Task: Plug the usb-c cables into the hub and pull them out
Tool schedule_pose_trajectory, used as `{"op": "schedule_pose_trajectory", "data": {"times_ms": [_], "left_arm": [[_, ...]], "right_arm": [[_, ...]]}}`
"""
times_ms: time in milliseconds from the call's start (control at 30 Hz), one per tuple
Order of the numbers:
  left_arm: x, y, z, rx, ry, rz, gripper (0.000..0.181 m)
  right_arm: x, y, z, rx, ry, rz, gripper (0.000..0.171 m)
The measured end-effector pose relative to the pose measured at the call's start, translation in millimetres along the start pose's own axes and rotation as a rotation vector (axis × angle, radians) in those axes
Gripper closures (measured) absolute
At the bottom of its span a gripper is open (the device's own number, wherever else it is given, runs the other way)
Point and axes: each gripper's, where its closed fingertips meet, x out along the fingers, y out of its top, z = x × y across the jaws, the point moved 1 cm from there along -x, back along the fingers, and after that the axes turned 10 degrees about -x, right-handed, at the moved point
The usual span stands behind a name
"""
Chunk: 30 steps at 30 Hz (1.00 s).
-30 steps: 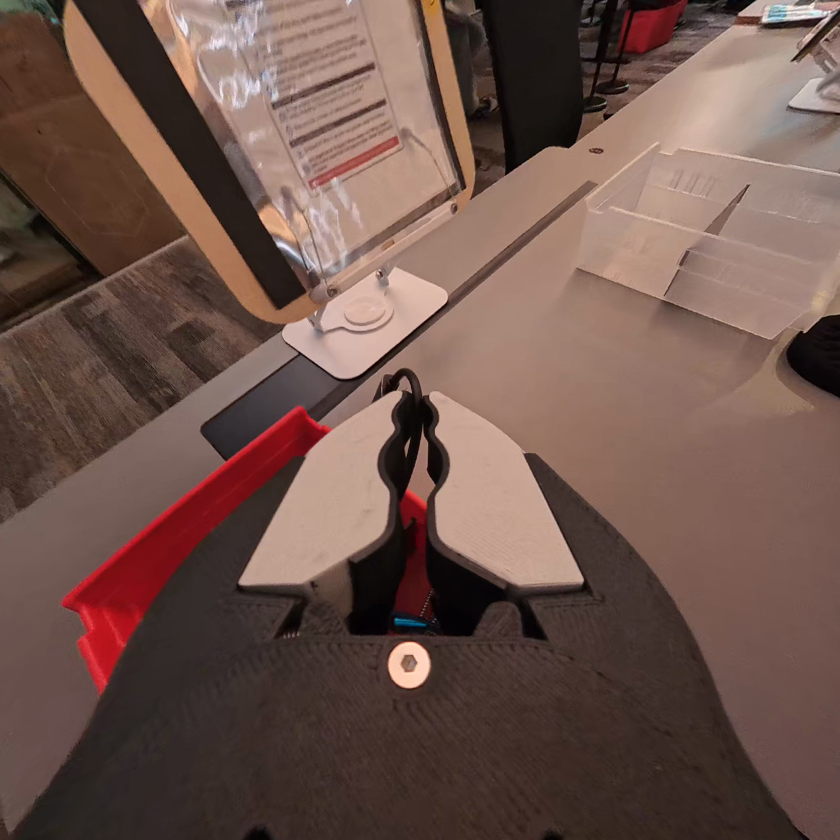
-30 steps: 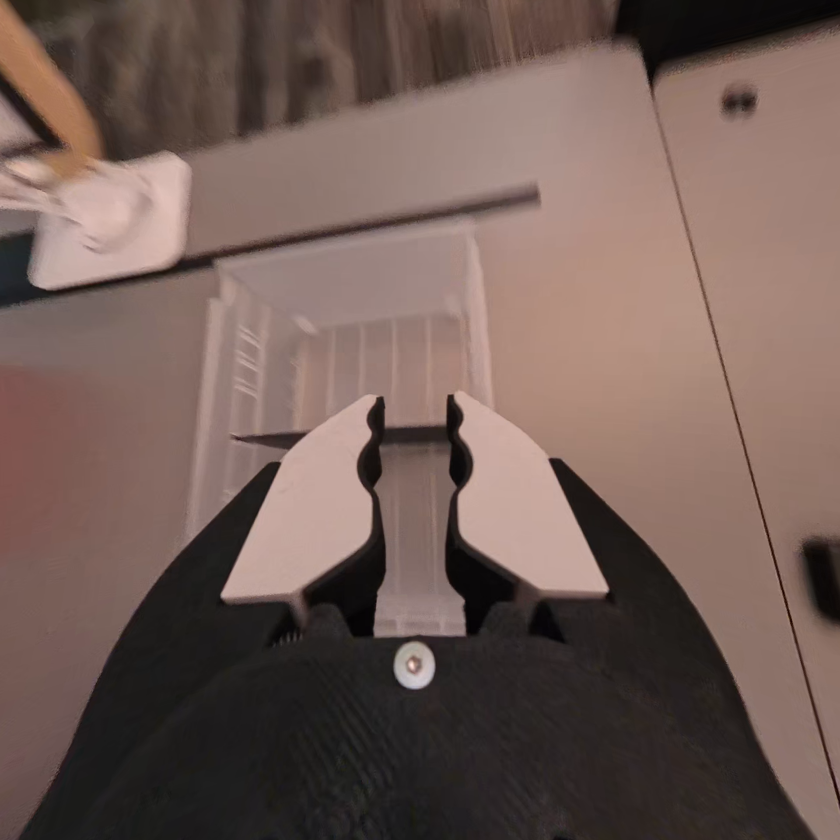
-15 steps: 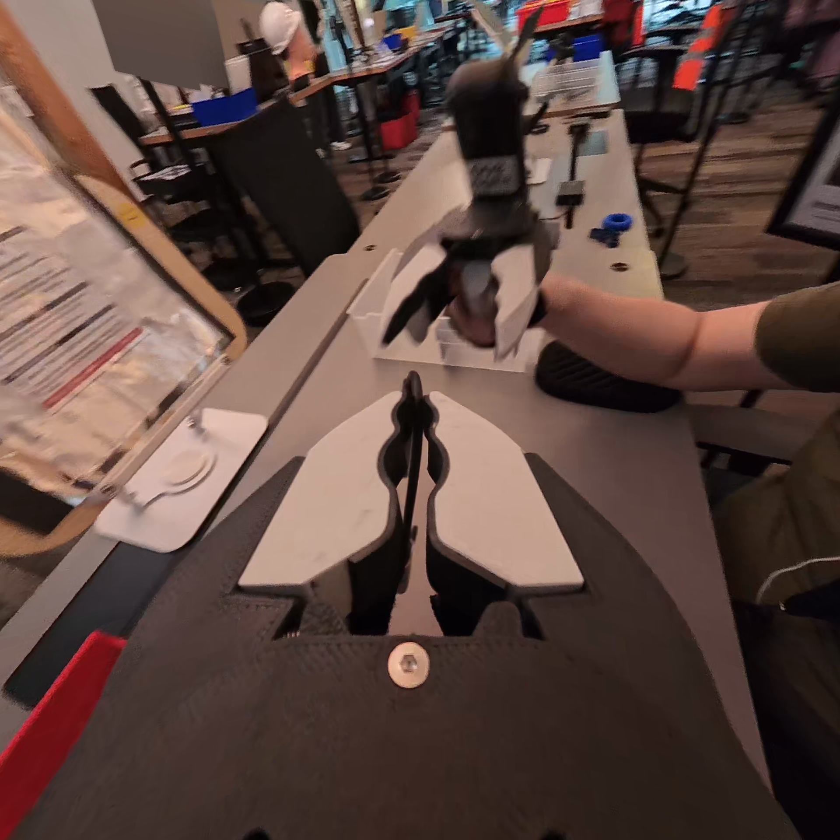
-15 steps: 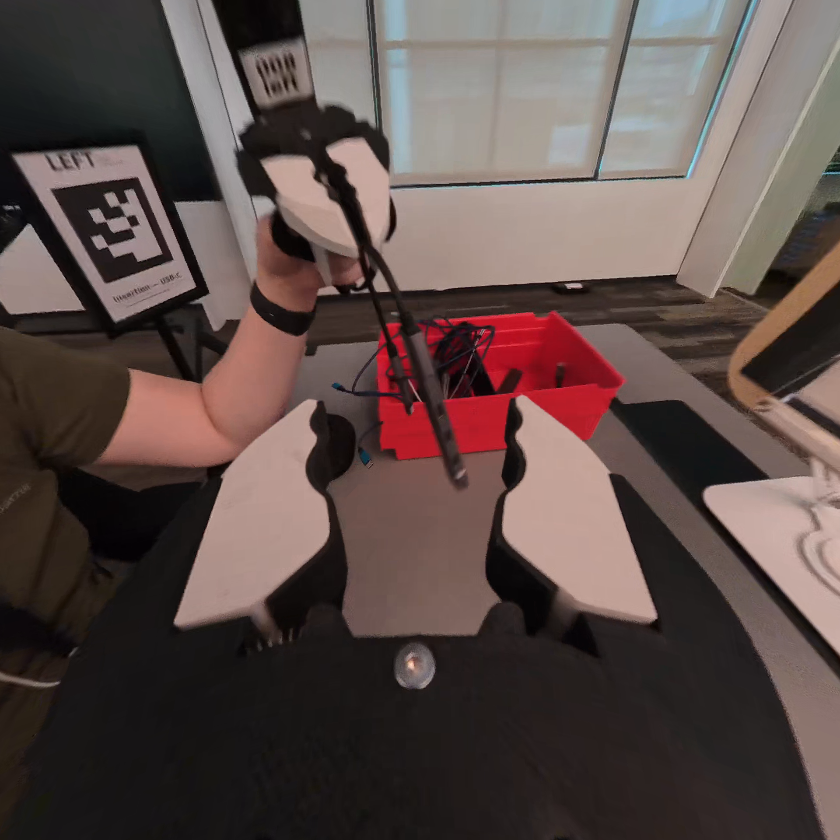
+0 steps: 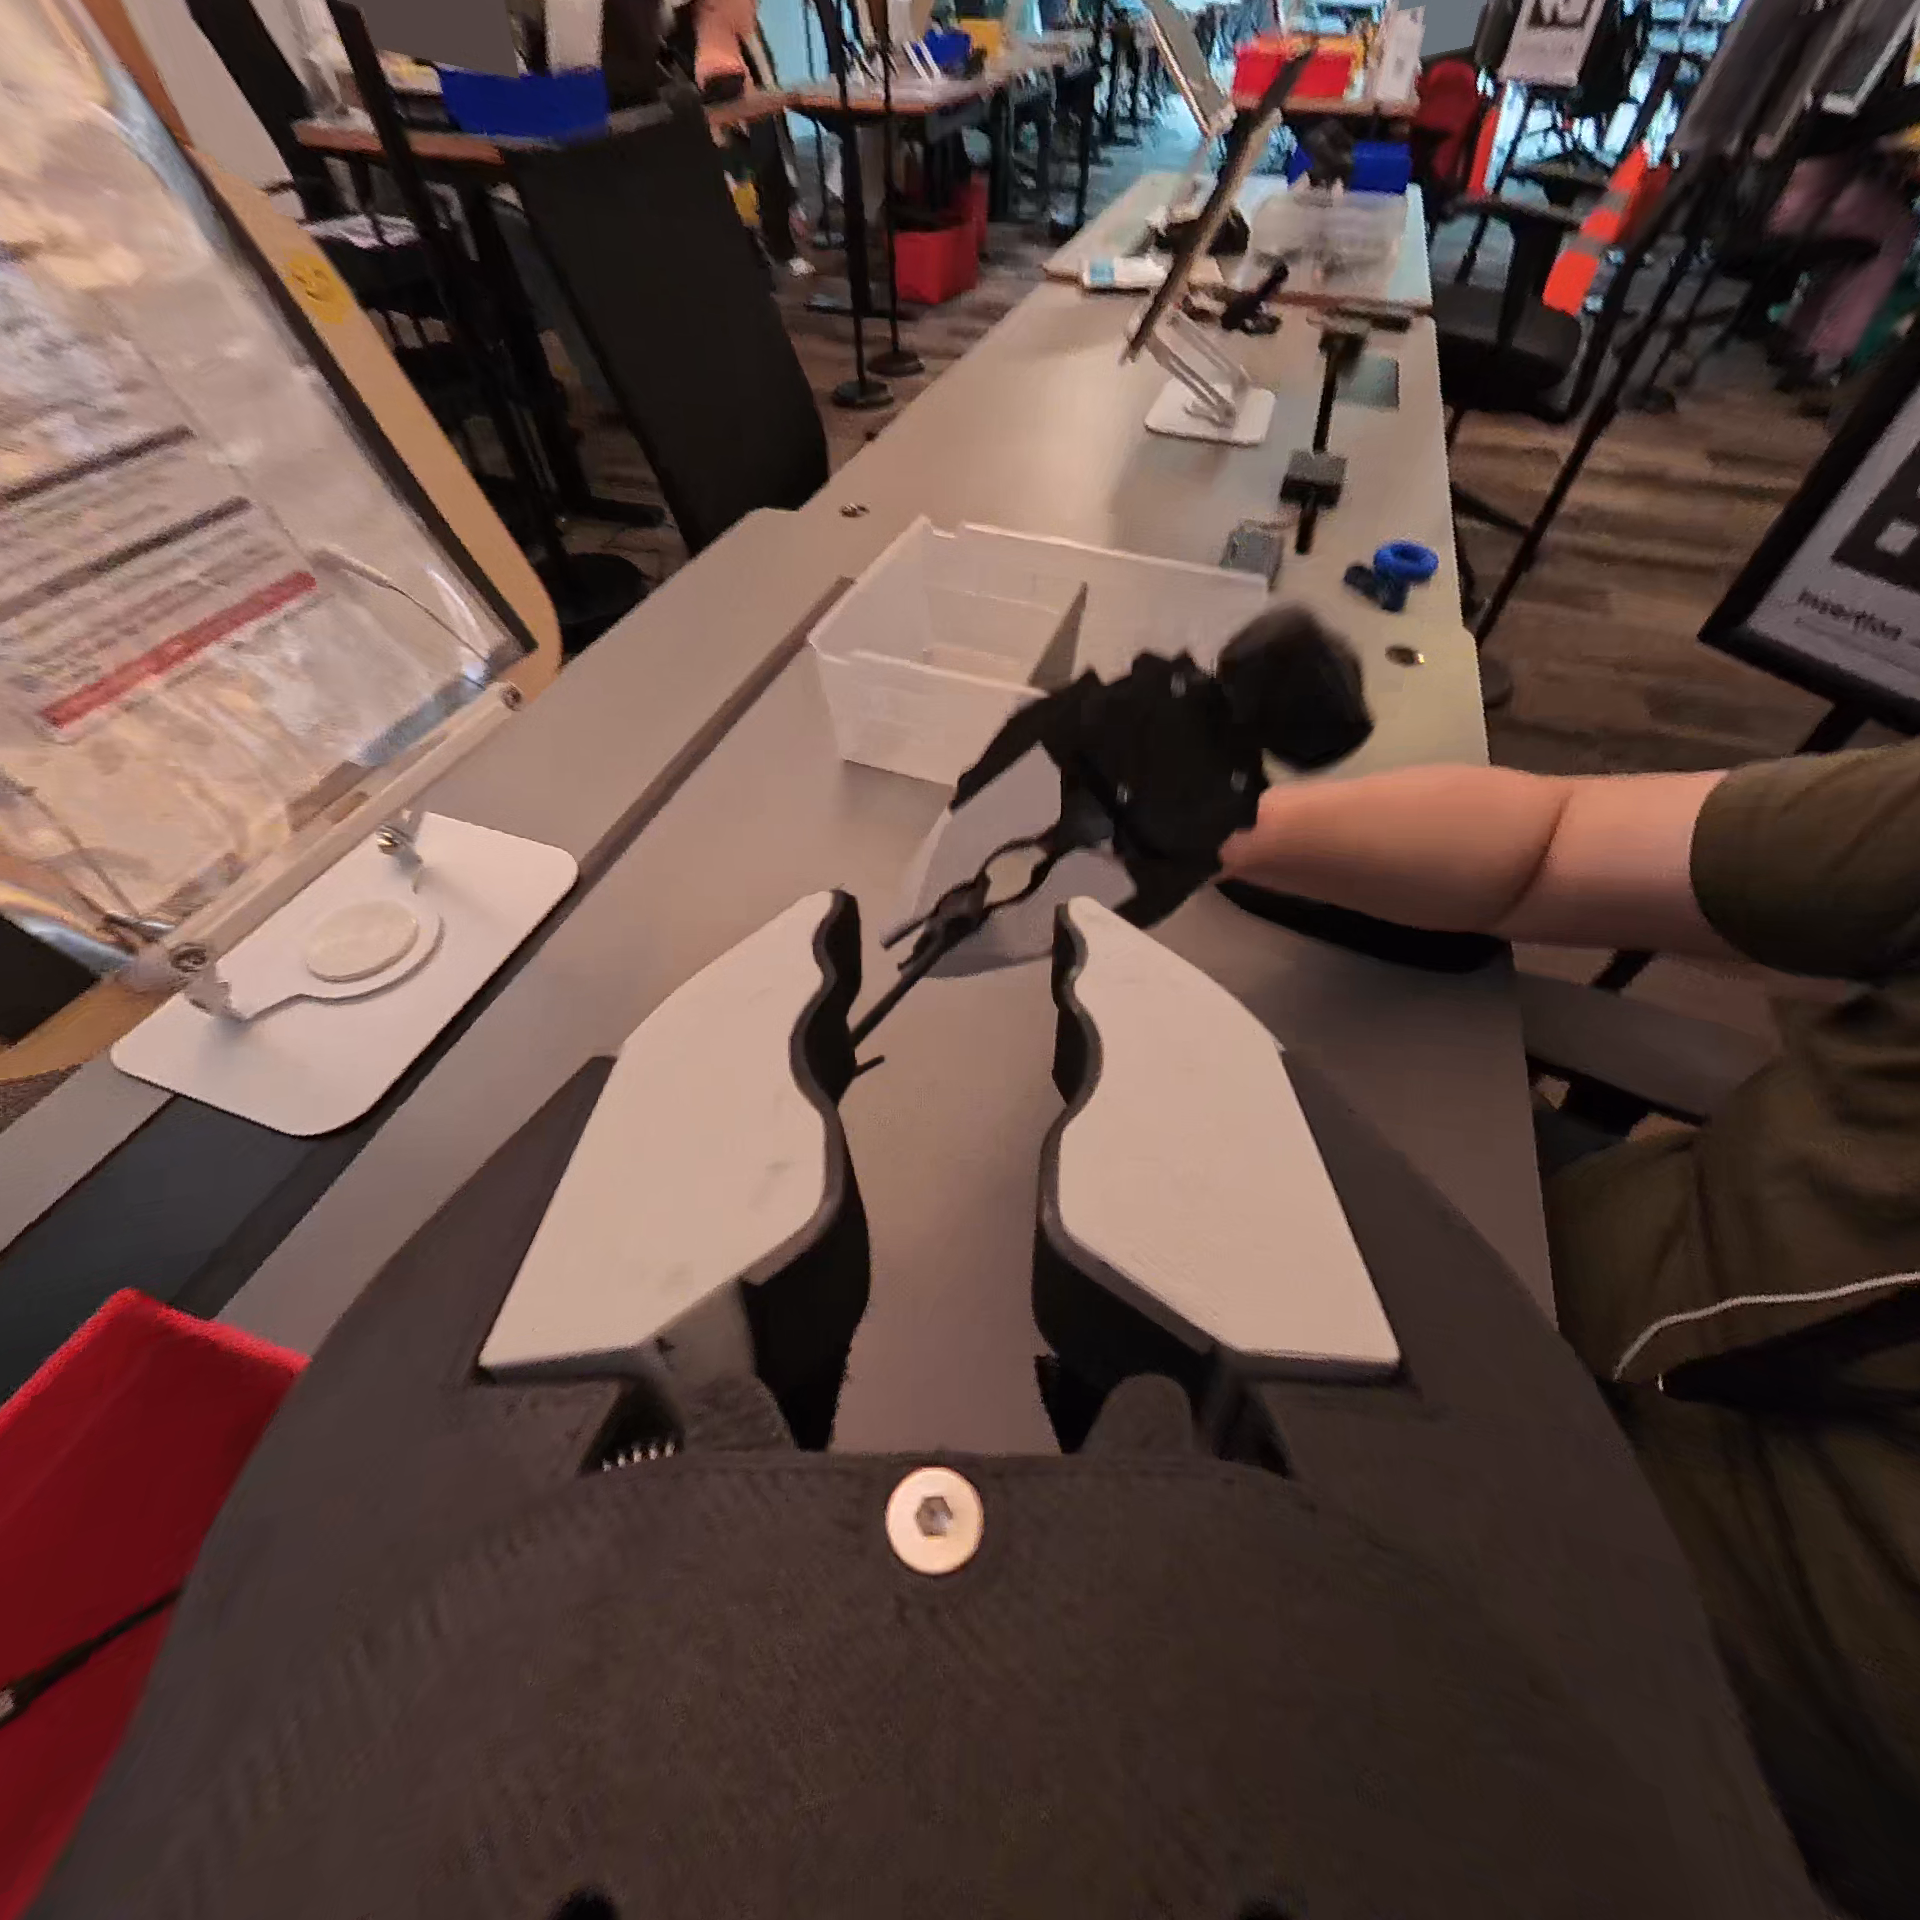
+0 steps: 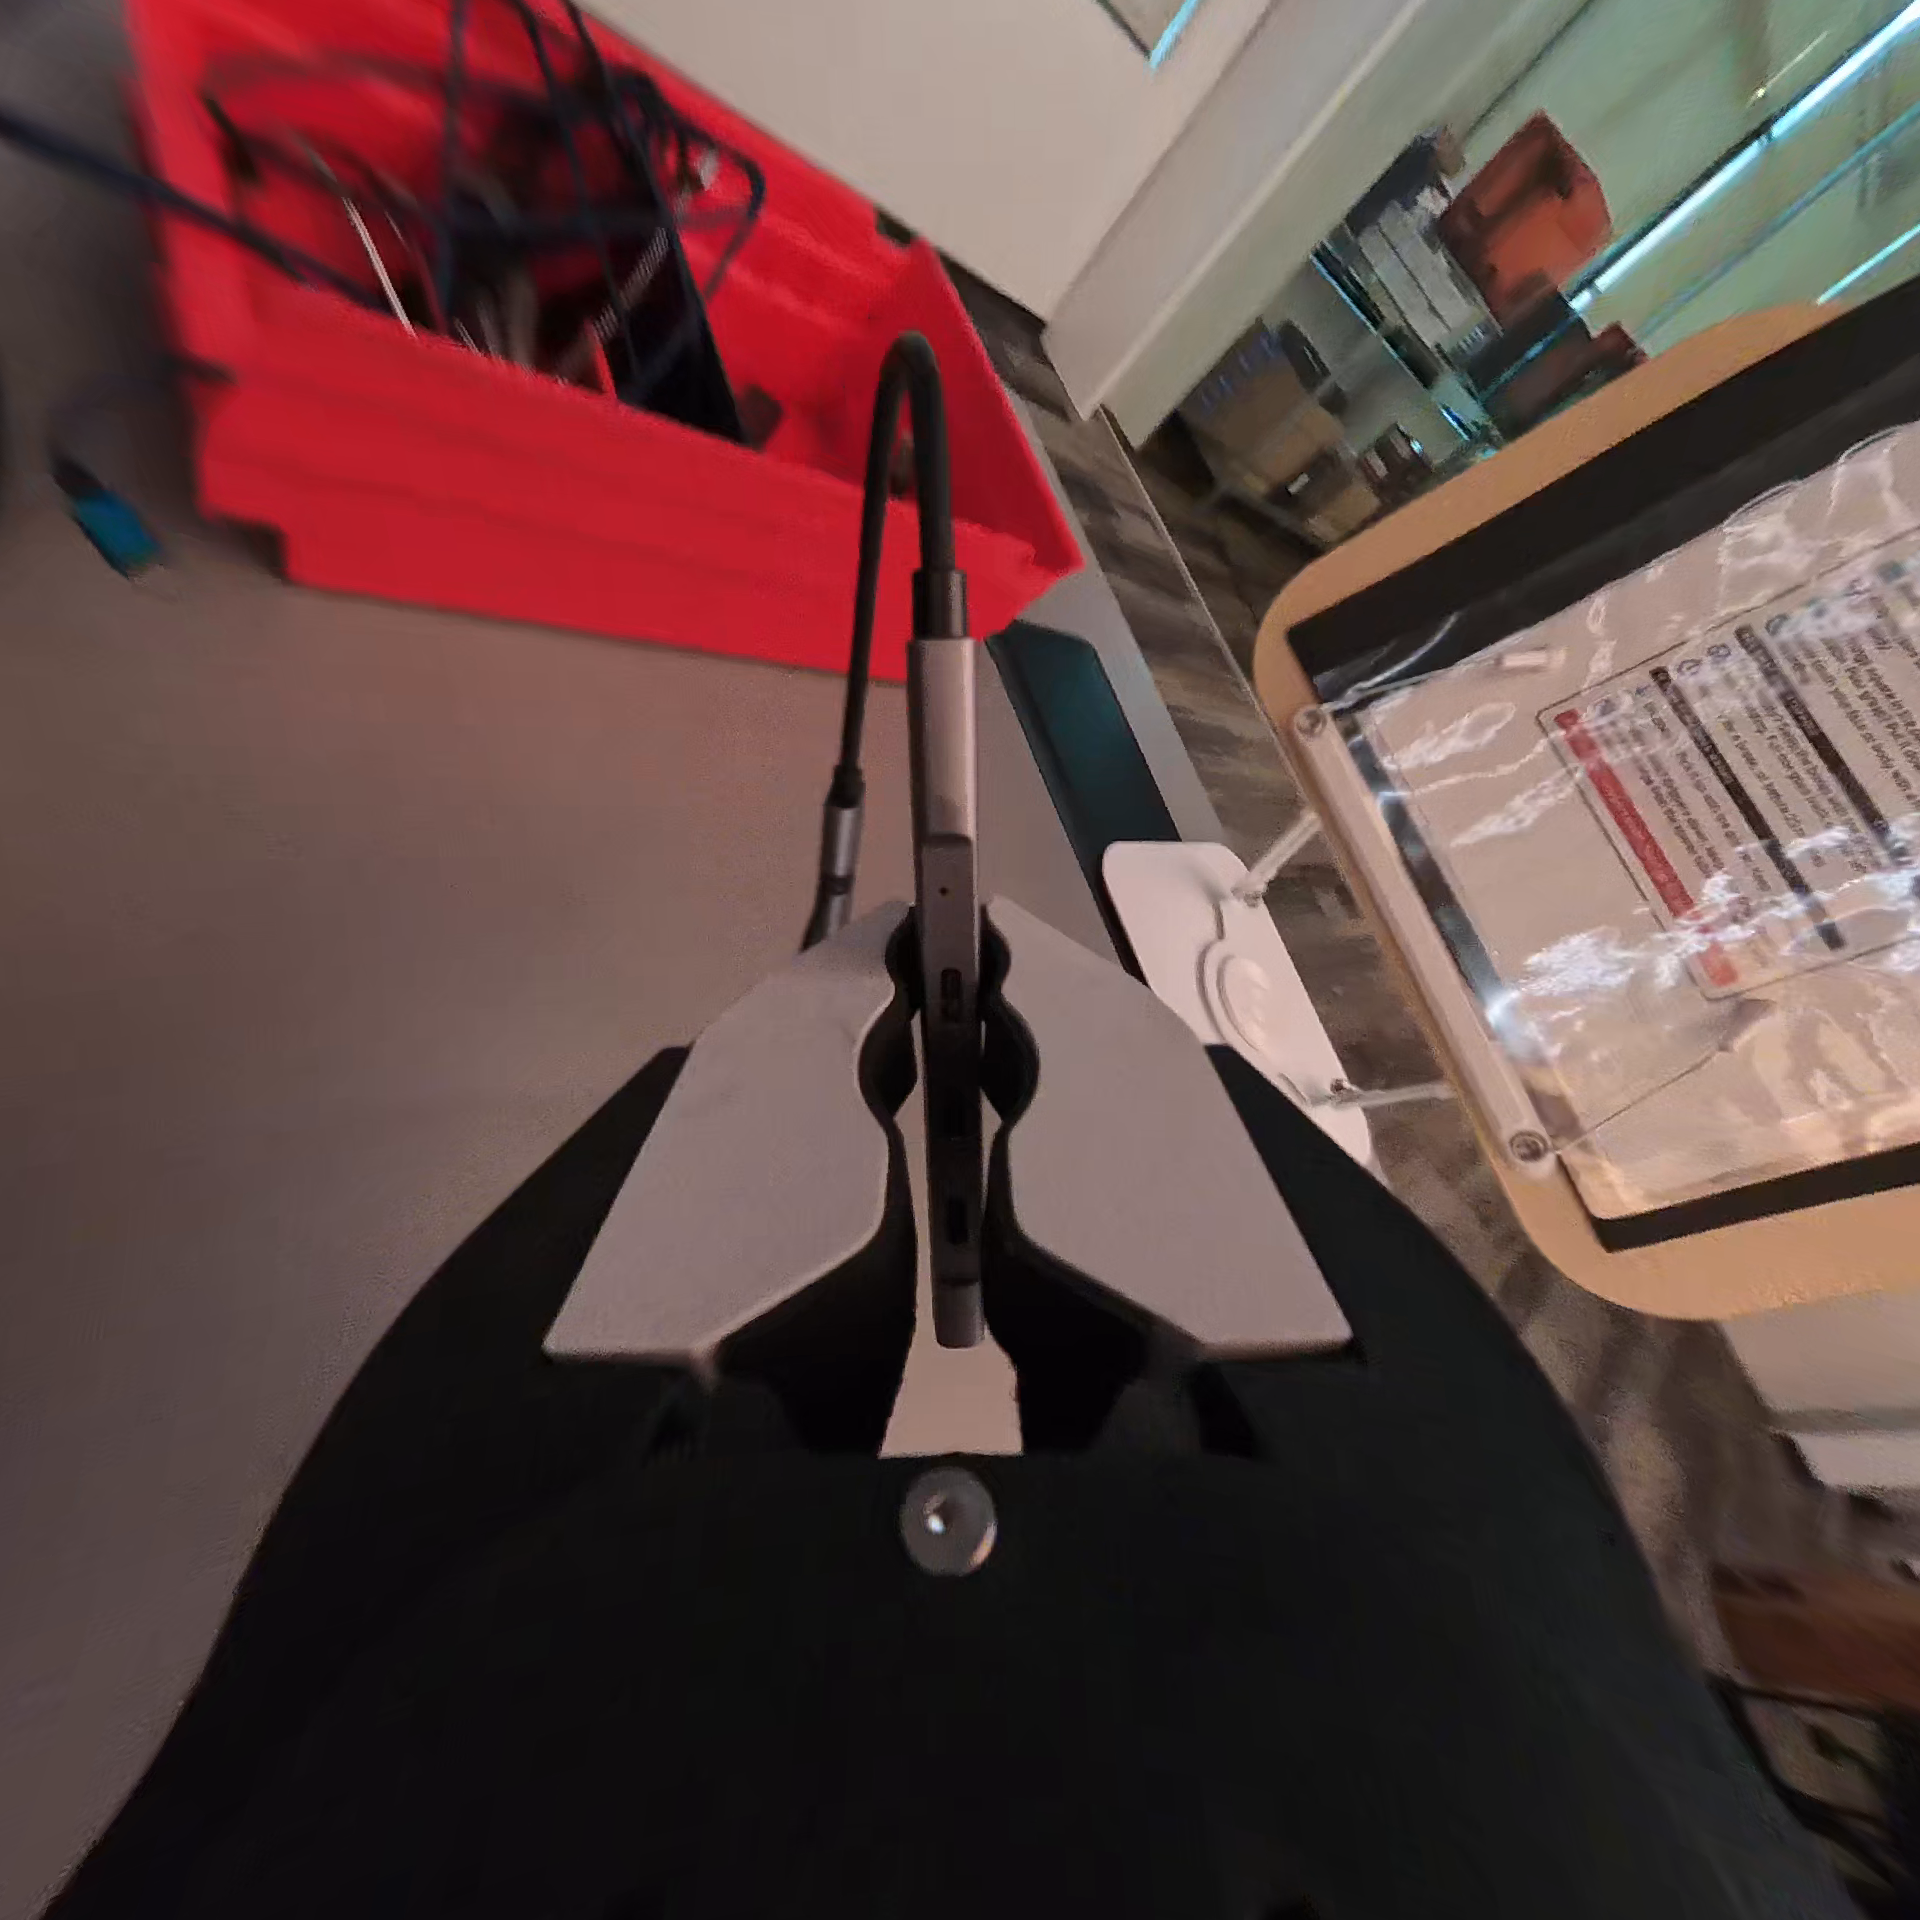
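Your right gripper (image 6: 943, 935) clamps the slim grey hub (image 6: 948, 997) edgewise, its black cable (image 6: 902, 499) looping toward the red bin (image 6: 540, 499) at the table's corner. Your left gripper (image 5: 954, 940) stands wide, apparently empty.

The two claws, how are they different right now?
The left claw is open with nothing between its fingers; the right claw is shut on the grey hub. The hub's black cable loops above the right claw; the left claw has grey table ahead. Both have pale fingers on black bodies.
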Motion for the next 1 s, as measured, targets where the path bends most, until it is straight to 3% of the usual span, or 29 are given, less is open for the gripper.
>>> {"op": "schedule_pose_trajectory", "data": {"times_ms": [167, 400, 533, 700, 800, 867, 1000], "left_arm": [[-3, -17, -19, 0.079, 0.103, -0.028, 0.141], [73, -77, -29, 0.356, 0.12, -0.32, 0.127], [108, -107, -34, 0.411, 0.117, -0.451, 0.136], [125, -133, -52, 0.486, 0.18, -0.558, 0.168], [128, -142, -54, 0.505, 0.166, -0.597, 0.17], [125, -146, -61, 0.497, 0.183, -0.624, 0.172], [118, -147, -67, 0.449, 0.162, -0.606, 0.173]], "right_arm": [[31, -28, -21, -0.062, 0.024, -0.094, 0.163], [35, -29, -32, -0.027, 0.085, -0.079, 0.163], [37, -32, -37, -0.023, 0.105, -0.084, 0.163], [41, -37, -42, -0.014, 0.127, -0.096, 0.163], [45, -43, -52, 0.001, 0.173, -0.093, 0.158], [47, -46, -53, 0.001, 0.179, -0.096, 0.146], [47, -48, -53, 0.017, 0.178, -0.088, 0.146]]}}
